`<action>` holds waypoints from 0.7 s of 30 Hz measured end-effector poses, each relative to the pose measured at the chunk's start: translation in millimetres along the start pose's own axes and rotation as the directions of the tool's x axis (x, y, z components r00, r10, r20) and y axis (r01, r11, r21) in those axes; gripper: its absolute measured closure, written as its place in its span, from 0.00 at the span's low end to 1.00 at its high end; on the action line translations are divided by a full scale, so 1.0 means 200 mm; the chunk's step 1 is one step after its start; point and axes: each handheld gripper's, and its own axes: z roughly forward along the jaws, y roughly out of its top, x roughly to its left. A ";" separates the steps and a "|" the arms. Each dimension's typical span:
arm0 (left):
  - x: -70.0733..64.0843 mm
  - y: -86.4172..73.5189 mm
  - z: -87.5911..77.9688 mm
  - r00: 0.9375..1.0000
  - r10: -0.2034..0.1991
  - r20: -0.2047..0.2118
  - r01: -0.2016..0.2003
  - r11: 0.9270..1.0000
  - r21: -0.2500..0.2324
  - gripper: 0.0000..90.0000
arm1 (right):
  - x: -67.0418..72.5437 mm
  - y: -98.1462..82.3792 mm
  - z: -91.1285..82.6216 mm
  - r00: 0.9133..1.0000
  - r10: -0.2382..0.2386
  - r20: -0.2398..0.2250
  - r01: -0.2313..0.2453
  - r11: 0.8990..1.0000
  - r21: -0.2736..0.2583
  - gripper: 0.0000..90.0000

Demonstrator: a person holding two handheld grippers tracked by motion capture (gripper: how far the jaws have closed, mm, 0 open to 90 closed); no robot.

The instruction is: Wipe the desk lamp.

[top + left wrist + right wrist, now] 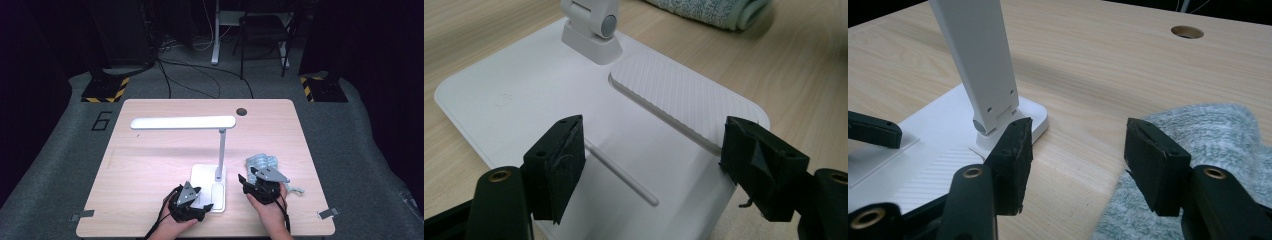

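Both grippers hang low over the near edge of the wooden table (150, 165), each held in a person's hand. On the left, the left gripper (651, 145) stands with its black jaws spread wide and gripping nothing, poised over the white lamp base (539, 105); a thin white stick (621, 175) lies on the base between the jaws, untouched by either pad. To the right, the right gripper (1075, 150) is likewise released, its jaws parted above bare wood, one pad near the corner of the lamp base, the other over the edge of the grey-green towel (1208, 135). The white desk lamp (220, 150) stands at the near middle of the table, its long flat head (183, 122) stretching level toward the left from an upright stem. The folded towel lies just right of the base, partly under the right gripper. A round cable hole (241, 111) marks the table's far edge.
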 end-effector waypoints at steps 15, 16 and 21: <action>0.00 0.00 0.00 1.000 -0.006 -0.012 0.006 1.000 -0.001 0.32 | -0.19 -0.04 0.06 0.985 0.003 0.171 -0.015 0.997 0.070 0.45; 0.00 0.00 0.00 1.000 -0.005 -0.012 0.005 1.000 -0.003 0.32 | -0.21 -0.05 0.07 0.984 -0.007 0.180 -0.008 0.997 0.082 0.45; 0.00 0.00 0.00 1.000 -0.006 -0.011 0.006 1.000 -0.004 0.33 | -0.24 -0.13 0.16 0.983 -0.008 0.184 -0.032 0.977 0.212 0.50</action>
